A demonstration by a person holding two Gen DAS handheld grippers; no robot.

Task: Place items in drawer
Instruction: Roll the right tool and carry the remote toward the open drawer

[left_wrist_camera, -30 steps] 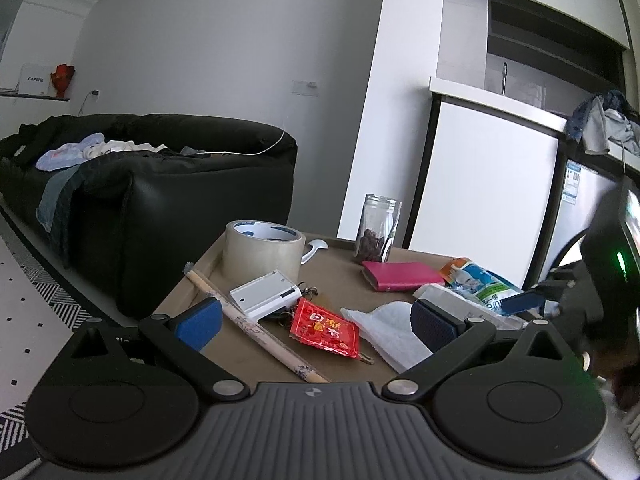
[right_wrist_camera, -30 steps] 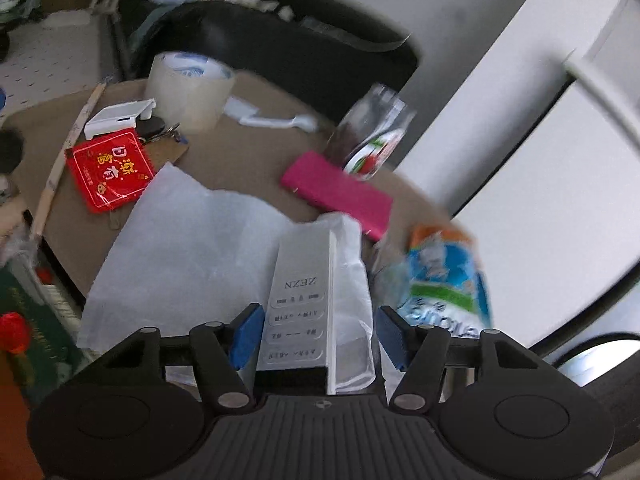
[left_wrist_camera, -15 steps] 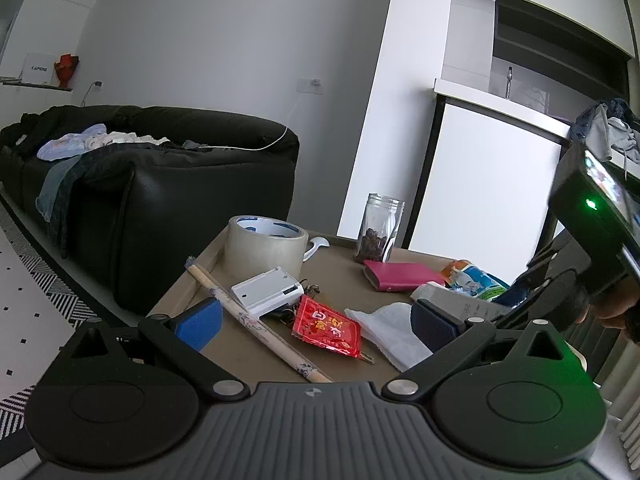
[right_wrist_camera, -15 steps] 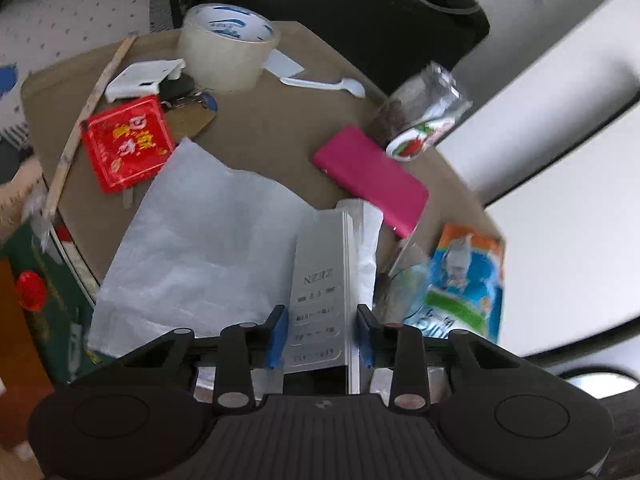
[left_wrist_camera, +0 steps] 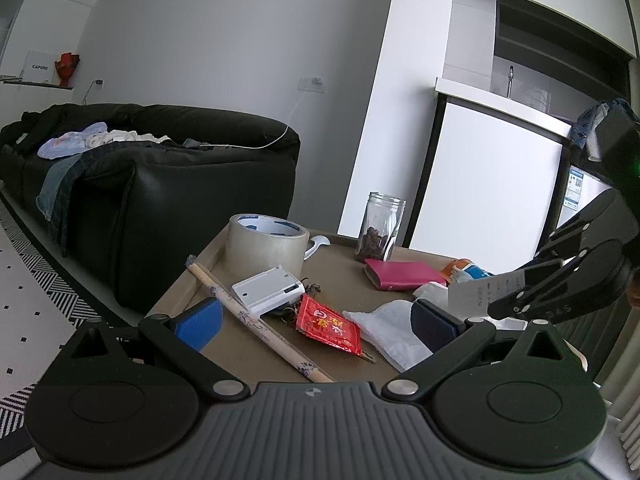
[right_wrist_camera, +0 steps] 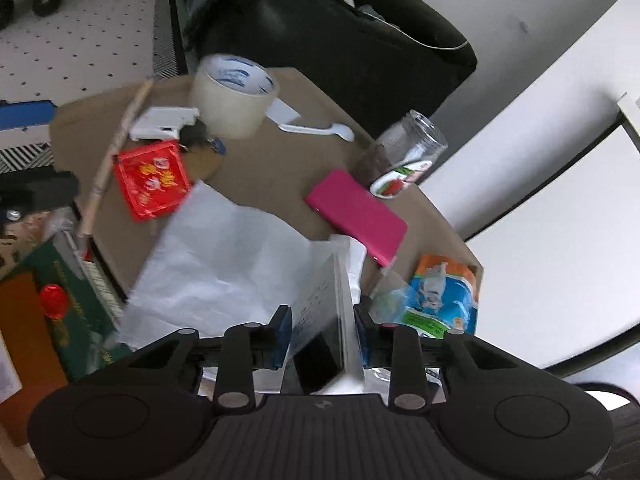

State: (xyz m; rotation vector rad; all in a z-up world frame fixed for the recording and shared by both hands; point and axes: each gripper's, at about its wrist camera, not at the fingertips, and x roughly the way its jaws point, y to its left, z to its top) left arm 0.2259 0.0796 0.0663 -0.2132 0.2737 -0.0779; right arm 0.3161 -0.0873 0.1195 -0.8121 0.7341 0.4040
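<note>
My right gripper (right_wrist_camera: 322, 334) is shut on a silver-white box (right_wrist_camera: 324, 312), lifted above the brown table (right_wrist_camera: 264, 164); the same box (left_wrist_camera: 484, 290) shows in the left wrist view at the right, clamped by the right gripper (left_wrist_camera: 516, 284). My left gripper (left_wrist_camera: 316, 318) hangs open at the table's near edge, nothing between its blue pads. On the table lie a tape roll (left_wrist_camera: 266, 246), a white device (left_wrist_camera: 268, 288), a red packet (left_wrist_camera: 328, 324), a wooden stick (left_wrist_camera: 256, 322), white tissue (right_wrist_camera: 224, 264), a pink wallet (right_wrist_camera: 356, 214), a glass jar (left_wrist_camera: 378, 232) and a blue-orange pouch (right_wrist_camera: 440, 300).
A black sofa (left_wrist_camera: 168, 184) with clothes stands behind the table on the left. White cabinet panels (left_wrist_camera: 484, 184) rise at the right. A green box (right_wrist_camera: 68, 312) sits below the table's near edge in the right wrist view. No drawer shows.
The right gripper shut on the silver-white box and lifted it off the tissue, tilting it up. The left gripper stayed open and rose slightly.
</note>
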